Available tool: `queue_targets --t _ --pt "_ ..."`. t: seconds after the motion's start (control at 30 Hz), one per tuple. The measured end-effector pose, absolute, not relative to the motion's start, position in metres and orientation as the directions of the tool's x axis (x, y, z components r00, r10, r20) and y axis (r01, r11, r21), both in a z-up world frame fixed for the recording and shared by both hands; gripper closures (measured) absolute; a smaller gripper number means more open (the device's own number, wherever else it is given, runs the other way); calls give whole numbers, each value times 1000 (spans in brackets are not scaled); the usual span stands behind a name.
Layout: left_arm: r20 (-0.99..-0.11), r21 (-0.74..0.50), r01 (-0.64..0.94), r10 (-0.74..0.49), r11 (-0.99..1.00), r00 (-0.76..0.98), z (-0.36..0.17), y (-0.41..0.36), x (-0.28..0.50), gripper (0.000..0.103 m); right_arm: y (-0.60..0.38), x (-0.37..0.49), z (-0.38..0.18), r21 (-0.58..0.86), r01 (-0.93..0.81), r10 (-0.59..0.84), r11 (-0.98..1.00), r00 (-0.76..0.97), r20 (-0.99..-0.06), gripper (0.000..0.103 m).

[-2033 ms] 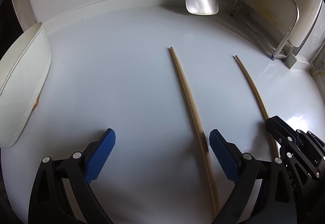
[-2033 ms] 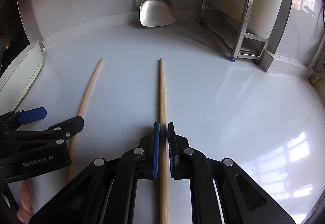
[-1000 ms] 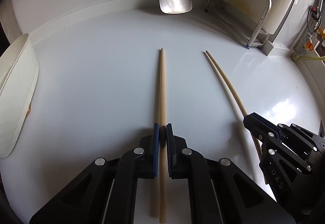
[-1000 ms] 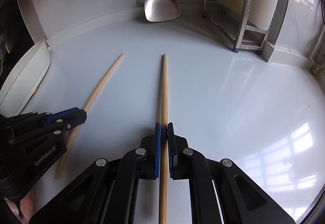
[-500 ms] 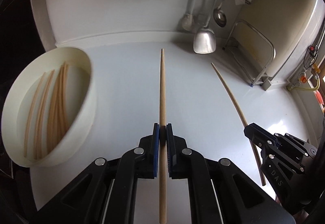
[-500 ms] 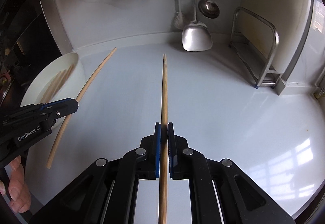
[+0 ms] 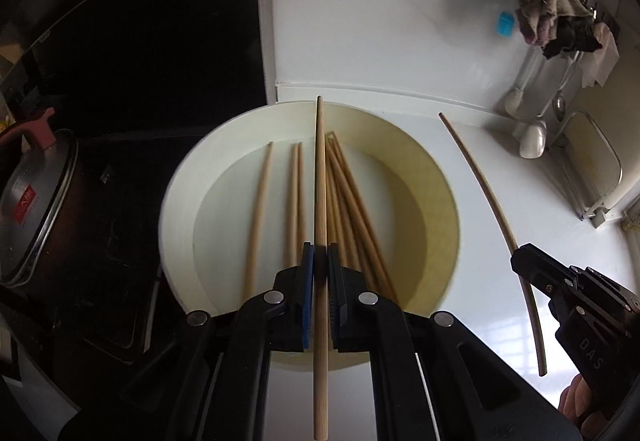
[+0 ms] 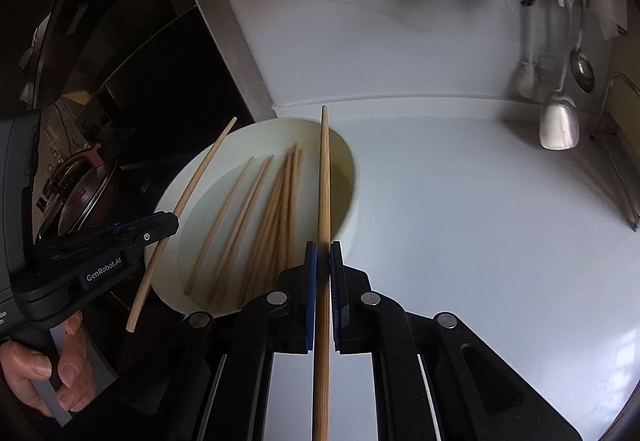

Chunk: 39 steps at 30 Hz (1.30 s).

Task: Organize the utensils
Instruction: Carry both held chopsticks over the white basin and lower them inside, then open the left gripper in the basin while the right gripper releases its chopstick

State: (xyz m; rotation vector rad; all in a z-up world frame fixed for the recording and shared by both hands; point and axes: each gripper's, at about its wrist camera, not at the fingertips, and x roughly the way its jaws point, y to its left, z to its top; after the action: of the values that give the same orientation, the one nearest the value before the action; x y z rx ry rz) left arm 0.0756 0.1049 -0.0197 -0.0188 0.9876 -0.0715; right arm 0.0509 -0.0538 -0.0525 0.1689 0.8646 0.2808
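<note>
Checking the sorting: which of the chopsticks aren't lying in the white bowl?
Two: the chopstick clamped in the left gripper and the one in the right gripper. The rest lie loose in the white bowl.

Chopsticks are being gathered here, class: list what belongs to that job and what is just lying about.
Belongs to the job:
- left gripper, shut on a chopstick
- right gripper, shut on another chopstick
- white bowl holding loose chopsticks

Just lying about:
- hanging spatula
- ladle
- cloths
- pot

Chopsticks (image 7: 294, 197) in bowl (image 7: 180, 201) (pot (image 7: 36, 201) left)
</note>
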Motion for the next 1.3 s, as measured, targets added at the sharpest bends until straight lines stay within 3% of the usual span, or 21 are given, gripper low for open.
queue_targets --t 0.4,1.0,1.03,1.1,1.17,1.23,1.3 --pt "-868 -61 61 -83 996 489 -58 154 124 96 32 126 -86 223 -194 293 955 536 -792 97" --pt "-906 -95 84 -121 992 405 -96 156 154 95 42 164 -126 174 -134 215 976 435 -874 97" --pt "-906 -90 78 -114 993 408 -96 157 155 92 42 165 -125 171 -130 211 977 438 -874 95" --pt "-904 -90 67 -109 994 413 -94 159 154 77 41 164 -122 187 -136 229 973 441 -868 81" --pt "-899 -83 51 -97 995 427 -91 162 153 49 38 161 -118 184 -138 228 973 456 -860 73" --pt "-891 -77 41 -87 996 446 -85 165 151 36 35 159 -115 178 -136 221 975 464 -858 73" --pt "-886 -65 32 -72 997 458 -80 168 146 30 30 155 -112 182 -128 221 975 470 -854 71"
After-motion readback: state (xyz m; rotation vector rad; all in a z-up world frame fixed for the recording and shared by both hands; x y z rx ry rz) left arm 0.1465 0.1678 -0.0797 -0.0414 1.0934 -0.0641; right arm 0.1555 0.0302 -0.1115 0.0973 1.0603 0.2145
